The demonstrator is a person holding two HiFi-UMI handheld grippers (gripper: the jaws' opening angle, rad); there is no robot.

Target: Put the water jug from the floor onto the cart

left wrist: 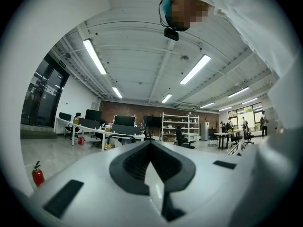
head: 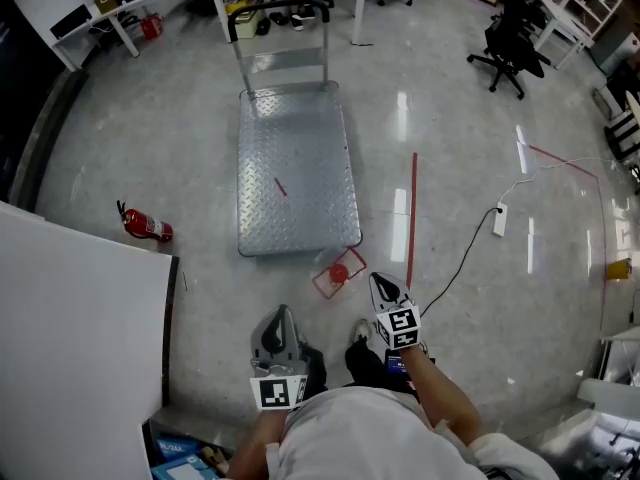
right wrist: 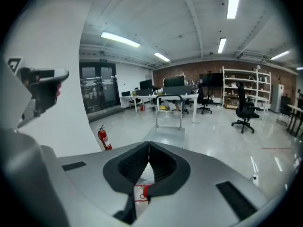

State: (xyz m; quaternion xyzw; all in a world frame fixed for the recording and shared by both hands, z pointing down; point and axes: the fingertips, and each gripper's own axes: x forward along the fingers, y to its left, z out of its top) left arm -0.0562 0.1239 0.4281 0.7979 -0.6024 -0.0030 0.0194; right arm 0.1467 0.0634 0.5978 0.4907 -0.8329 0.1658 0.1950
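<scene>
Closest to you is the soft white cloth of your own top (head: 350,433), which fills the bottom of the head view. Just beyond it your left gripper (head: 280,313) points level. Its smooth grey shell ends in two ribbed black pads pressed together with nothing in them. Your right gripper (head: 380,283) tilts down toward the floor, its tongs likewise pressed together and pinching nothing. Through the slit under its tips you glimpse clear plastic with a red band.

That is the water jug (head: 338,273), a see-through, squarish body with red edging and a round red cap. It stands on the glossy pale floor (head: 460,148), just ahead of the right gripper's tips and just beside the cart's near right corner.

The cart (head: 298,168) is a flat rectangular deck of diamond-pattern metal with a tubular handle (head: 281,3) at its far end. A red cylindrical fire extinguisher (head: 147,227) lies on its side left of the cart, near a flat white panel (head: 80,308).
</scene>
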